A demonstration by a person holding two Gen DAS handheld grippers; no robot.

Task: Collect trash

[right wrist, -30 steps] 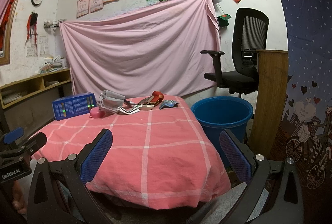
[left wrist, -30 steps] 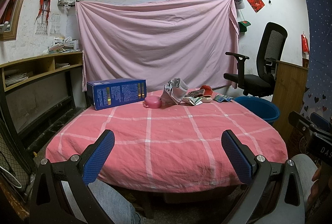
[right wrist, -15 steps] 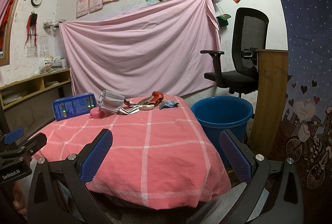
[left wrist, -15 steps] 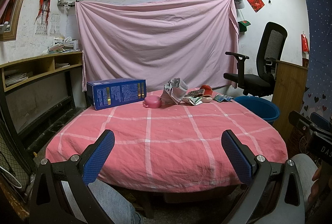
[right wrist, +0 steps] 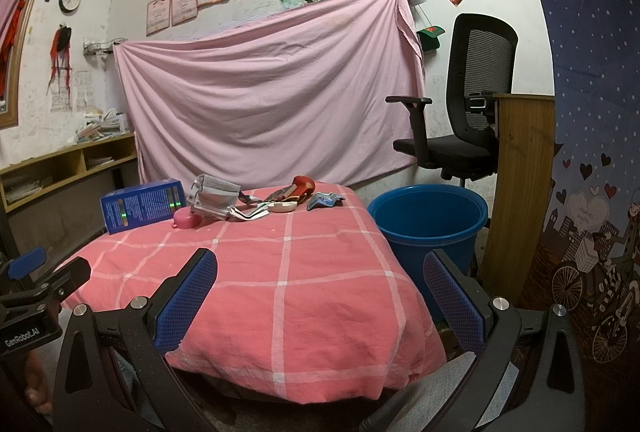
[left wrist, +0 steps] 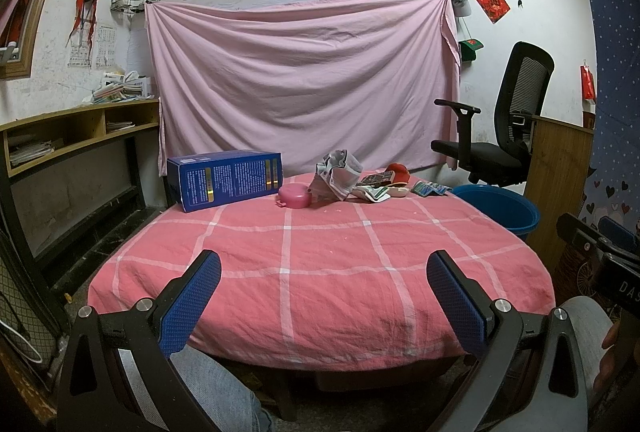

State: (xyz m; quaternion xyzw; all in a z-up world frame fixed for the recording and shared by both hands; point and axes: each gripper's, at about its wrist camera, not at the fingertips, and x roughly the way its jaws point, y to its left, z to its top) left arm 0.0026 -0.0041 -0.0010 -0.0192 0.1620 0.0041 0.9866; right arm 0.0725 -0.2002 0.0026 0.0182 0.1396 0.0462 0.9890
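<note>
The left hand-held gripper hangs low at the near edge of the tabletop, its blue pads wide apart and holding nothing. The right hand-held gripper sits the same way, jaws spread and empty, held level with the near edge. Both look parked short of the work, probably so the person can survey the spread before reaching in.

The trash is well apart from them, along the far side of the pink checked cloth. A crumpled grey wrapper stands just beside a round pink case; to its right lie flat printed packets, a red object over a small white dish, and a blue-green packet nearest the edge. A blue carton stands at the left; its print is too small to read.

A blue bucket waits on the floor just beside the tabletop's right side, likely the bin, placed for a short carry.

Readable writing: "GenRobot.AI" on the left device in the right wrist view, and "DAS" on the right one.
</note>
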